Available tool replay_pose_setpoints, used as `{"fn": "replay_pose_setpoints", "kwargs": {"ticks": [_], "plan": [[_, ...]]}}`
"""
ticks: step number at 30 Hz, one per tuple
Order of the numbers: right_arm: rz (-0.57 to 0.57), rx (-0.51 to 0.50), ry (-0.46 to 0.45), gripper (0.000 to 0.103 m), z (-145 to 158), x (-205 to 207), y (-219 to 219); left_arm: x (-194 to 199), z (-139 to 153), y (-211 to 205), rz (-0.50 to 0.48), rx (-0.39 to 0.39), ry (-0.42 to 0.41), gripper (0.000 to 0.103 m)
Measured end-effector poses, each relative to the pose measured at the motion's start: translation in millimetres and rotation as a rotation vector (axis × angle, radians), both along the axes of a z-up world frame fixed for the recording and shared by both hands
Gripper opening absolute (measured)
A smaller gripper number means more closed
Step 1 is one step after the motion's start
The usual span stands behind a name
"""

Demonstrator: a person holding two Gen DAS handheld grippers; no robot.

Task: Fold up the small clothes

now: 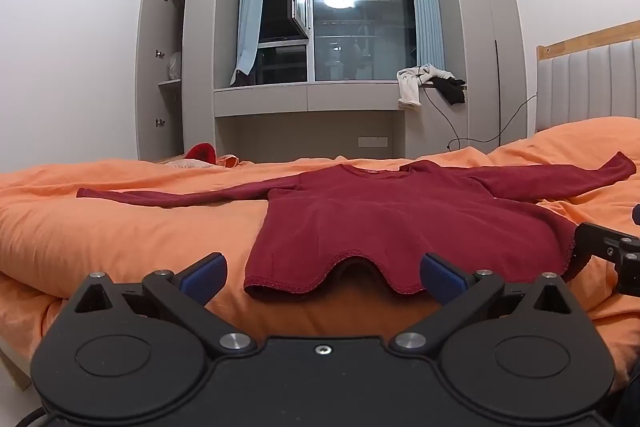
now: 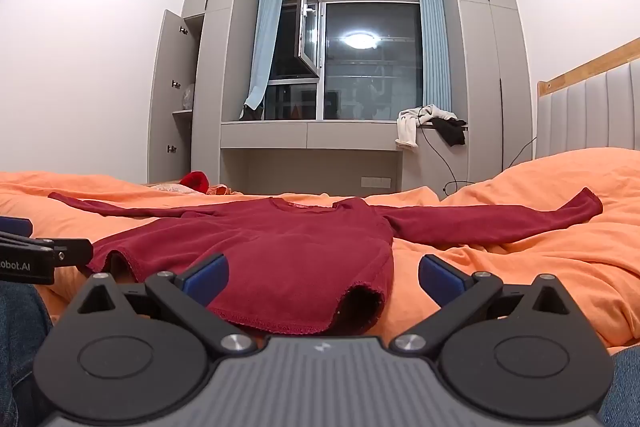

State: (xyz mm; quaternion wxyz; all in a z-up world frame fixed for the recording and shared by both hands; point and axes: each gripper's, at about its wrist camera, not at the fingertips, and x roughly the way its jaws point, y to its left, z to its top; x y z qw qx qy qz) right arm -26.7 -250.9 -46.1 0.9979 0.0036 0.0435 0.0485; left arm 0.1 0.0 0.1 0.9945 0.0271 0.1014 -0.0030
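Observation:
A dark red long-sleeved top [image 1: 372, 223] lies flat on the orange bedcover [image 1: 120, 227], sleeves spread left and right, hem toward me. My left gripper [image 1: 322, 277] is open at the hem's left half, blue pads apart and touching nothing. In the right wrist view the same top [image 2: 280, 251] fills the middle. My right gripper [image 2: 323, 279] stands open over the hem's right corner, with cloth between its fingers but not pinched. The left wrist view shows part of the right gripper at the right edge; the left one shows at the left edge of the right wrist view.
A red cloth item [image 1: 202, 151] and a pale garment lie at the bed's far edge. Beyond are a grey window bench with white and black clothes [image 1: 428, 83], an open cupboard door [image 1: 154, 67] and a padded headboard [image 1: 588, 87] at right. A person's jeans [image 2: 20, 331] show low left.

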Motion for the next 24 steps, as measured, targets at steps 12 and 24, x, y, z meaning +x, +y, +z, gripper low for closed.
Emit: {"fn": "replay_pose_setpoints", "kwargs": {"ticks": [12, 24], "plan": [[-0.009, 0.023, 0.037, 0.103, -2.2, 3.9, -2.0, -1.4, -1.9, -0.3, -0.001, -0.001, 0.007, 0.103], [-0.021, 0.037, 0.046, 0.103, -2.2, 6.1, -5.3, 6.0, -5.8, 3.7, 0.002, -0.007, 0.016, 0.103]]}}
